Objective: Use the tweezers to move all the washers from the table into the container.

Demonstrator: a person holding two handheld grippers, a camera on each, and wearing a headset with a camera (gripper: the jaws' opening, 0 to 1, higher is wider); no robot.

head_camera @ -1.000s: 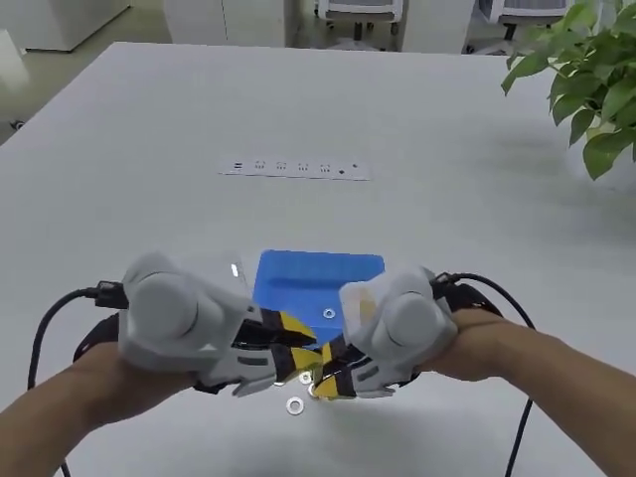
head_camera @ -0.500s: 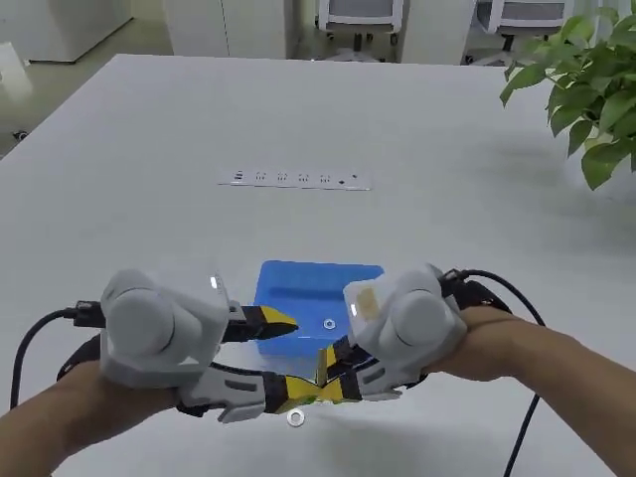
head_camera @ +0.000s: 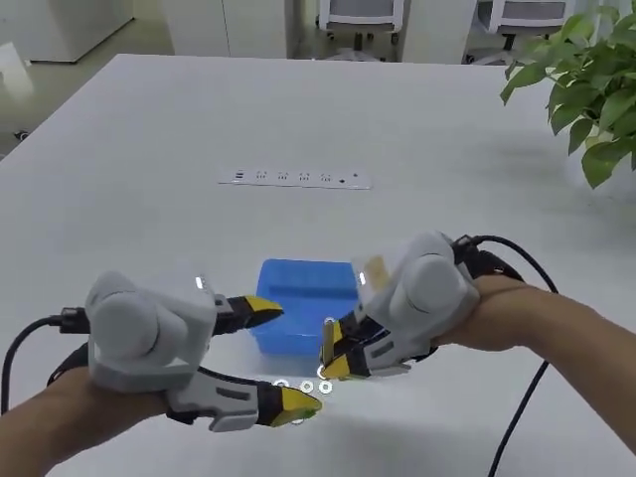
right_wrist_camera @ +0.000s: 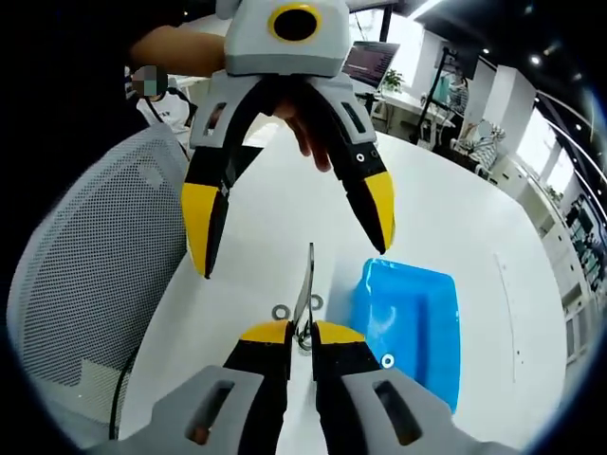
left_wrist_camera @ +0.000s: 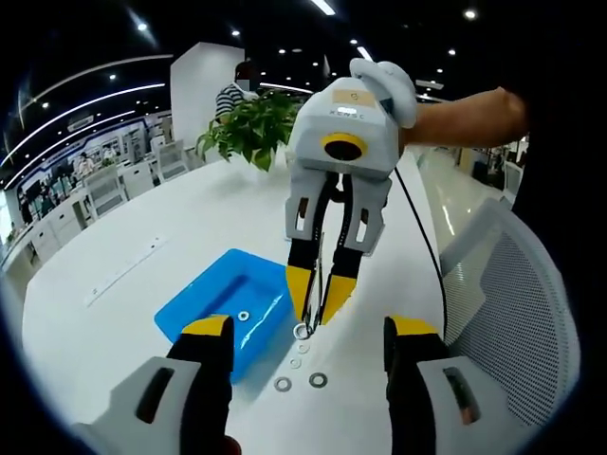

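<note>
The blue container (head_camera: 298, 288) sits just beyond both grippers, with one washer (left_wrist_camera: 244, 316) inside it. My right gripper (head_camera: 333, 360) is shut on the thin metal tweezers (right_wrist_camera: 308, 280). Their tips reach a washer (left_wrist_camera: 302, 331) by the container's near edge; I cannot tell if it is pinched. Loose washers (head_camera: 281, 386) lie on the table in front of the container, and two washers (right_wrist_camera: 281, 312) flank the tweezers. My left gripper (head_camera: 281, 356) is open and holds nothing, facing the right gripper (left_wrist_camera: 318, 299) across the washers.
A power strip (head_camera: 294, 178) is set into the white table (head_camera: 417, 139) farther back. A green plant (head_camera: 586, 89) stands at the far right. A mesh office chair (right_wrist_camera: 104, 246) is behind the near table edge. Cables trail from both grippers.
My left gripper has drawn back to the left, away from the right one, with its jaws spread. The right gripper with the tweezers has shifted slightly right. Washers on the table now show.
</note>
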